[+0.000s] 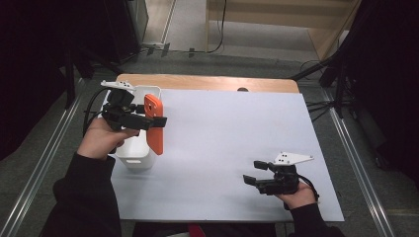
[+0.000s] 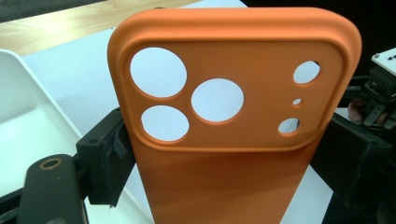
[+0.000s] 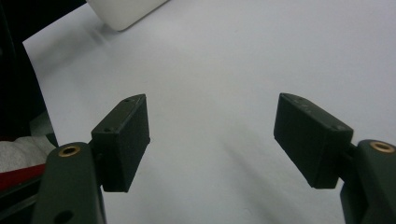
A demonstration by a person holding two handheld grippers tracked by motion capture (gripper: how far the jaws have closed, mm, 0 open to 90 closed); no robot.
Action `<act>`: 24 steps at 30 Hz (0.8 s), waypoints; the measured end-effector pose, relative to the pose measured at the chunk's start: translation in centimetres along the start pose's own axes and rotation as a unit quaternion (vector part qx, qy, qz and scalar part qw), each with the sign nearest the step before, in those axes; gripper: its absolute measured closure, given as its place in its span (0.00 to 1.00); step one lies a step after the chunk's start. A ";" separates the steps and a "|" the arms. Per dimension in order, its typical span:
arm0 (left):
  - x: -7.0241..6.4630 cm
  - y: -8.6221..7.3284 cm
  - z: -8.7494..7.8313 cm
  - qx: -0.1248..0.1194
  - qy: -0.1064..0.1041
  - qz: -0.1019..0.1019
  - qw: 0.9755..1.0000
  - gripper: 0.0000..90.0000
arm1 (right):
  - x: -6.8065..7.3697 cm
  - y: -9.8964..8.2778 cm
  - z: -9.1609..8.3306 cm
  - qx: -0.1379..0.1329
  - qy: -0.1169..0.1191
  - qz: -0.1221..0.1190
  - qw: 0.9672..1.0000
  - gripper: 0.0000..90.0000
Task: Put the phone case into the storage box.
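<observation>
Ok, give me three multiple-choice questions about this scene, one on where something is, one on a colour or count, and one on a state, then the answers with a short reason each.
1. Where is the white bin?
A. at the table's left edge
B. at the table's right edge
C. on the floor

2. What colour is the phone case?
A. blue
B. orange
C. green

3. How is the right gripper?
A. shut on the case
B. shut on a cloth
C. open, with nothing between its jaws

Answers:
1. A, the high view shows the bin by the left hand.
2. B, the left gripper view shows it orange, clamped by the left gripper.
3. C, the right gripper view shows its jaws apart over the bare white sheet.
</observation>
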State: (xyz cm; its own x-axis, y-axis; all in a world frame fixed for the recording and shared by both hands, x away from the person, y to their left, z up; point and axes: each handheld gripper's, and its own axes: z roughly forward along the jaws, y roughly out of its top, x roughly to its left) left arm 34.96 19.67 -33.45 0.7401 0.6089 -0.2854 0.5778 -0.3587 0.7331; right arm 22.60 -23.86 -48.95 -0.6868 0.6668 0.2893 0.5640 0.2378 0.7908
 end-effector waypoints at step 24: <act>3.0 -0.8 -3.1 -0.030 0.080 -0.038 0.996 0.18 | 0.0 0.0 0.0 0.002 -0.001 0.001 1.000 0.28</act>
State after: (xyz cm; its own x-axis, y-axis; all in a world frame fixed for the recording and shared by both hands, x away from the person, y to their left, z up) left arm 35.65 23.99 -33.02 0.6276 0.7395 -0.2435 0.6055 -0.2670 0.7497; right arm 22.62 -23.86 -48.97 -0.6849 0.6683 0.2902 0.5677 0.2399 0.7875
